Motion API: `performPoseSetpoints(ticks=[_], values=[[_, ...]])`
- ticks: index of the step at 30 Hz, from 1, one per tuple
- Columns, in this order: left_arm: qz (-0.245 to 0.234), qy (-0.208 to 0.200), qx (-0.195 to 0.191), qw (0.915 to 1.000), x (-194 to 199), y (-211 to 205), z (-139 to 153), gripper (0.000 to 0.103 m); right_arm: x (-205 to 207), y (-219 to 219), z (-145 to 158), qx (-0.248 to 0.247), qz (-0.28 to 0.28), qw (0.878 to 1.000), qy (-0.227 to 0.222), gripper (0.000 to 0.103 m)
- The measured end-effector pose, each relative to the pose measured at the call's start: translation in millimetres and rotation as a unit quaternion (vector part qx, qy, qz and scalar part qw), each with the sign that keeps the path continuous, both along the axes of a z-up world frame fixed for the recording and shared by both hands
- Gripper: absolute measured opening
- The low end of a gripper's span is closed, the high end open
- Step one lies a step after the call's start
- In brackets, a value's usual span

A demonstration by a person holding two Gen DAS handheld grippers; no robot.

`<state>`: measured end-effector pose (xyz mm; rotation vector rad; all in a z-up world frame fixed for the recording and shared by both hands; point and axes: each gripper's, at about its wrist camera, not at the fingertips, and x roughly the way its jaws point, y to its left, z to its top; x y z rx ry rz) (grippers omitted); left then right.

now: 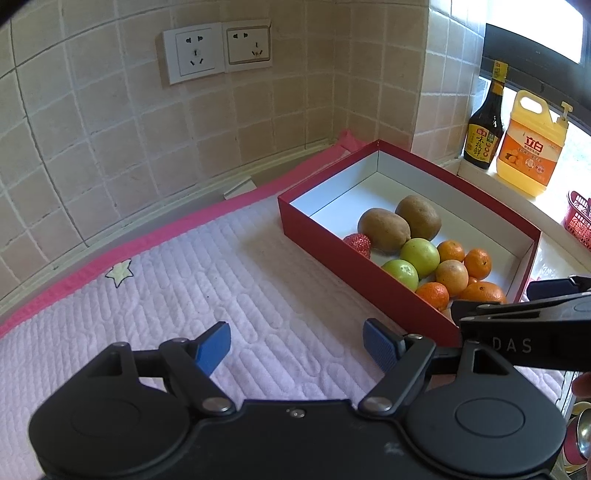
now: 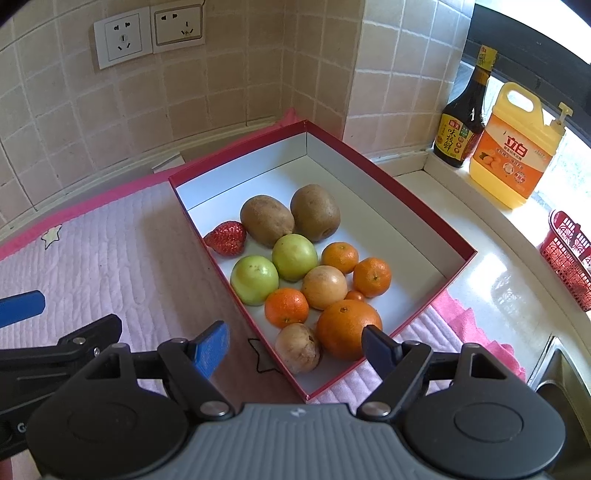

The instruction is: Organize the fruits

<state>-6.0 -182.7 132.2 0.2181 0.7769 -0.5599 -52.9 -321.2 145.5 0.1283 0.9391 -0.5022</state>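
Note:
A red box (image 2: 373, 162) with a white inside holds the fruit: two brown kiwis (image 2: 266, 219), a strawberry (image 2: 226, 238), two green apples (image 2: 255, 280), several small tangerines (image 2: 286, 308), a large orange (image 2: 349, 328) and two tan round fruits (image 2: 324, 287). My right gripper (image 2: 295, 349) is open and empty, hovering over the box's near corner. My left gripper (image 1: 297, 345) is open and empty over the pink mat (image 1: 166, 295), left of the box (image 1: 332, 254). The fruit (image 1: 419, 256) also shows in the left wrist view.
A dark sauce bottle (image 2: 463, 114) and a yellow detergent jug (image 2: 515, 147) stand on the window sill. A red basket (image 2: 569, 258) sits at the right. A sink edge (image 2: 561, 373) is at lower right. Wall sockets (image 2: 147, 33) are on the tiled wall.

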Motion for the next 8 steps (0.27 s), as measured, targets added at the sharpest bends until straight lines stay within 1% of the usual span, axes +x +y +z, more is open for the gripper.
performPoseSetpoints(ticks=[4, 6, 8], values=[[0.006, -0.012, -0.001, 0.9999, 2, 4, -1, 0.093, 1, 3, 0, 0.003, 0.0, 1.0, 0.0, 0.08], [0.038, -0.031, 0.01, 0.9988, 4, 9, -2, 0.09, 3, 6, 0, 0.002, 0.003, 1.0, 0.001, 0.08], [0.051, -0.045, 0.029, 0.9973, 7, 13, -5, 0.09, 4, 9, -1, 0.001, 0.007, 1.0, 0.001, 0.08]])
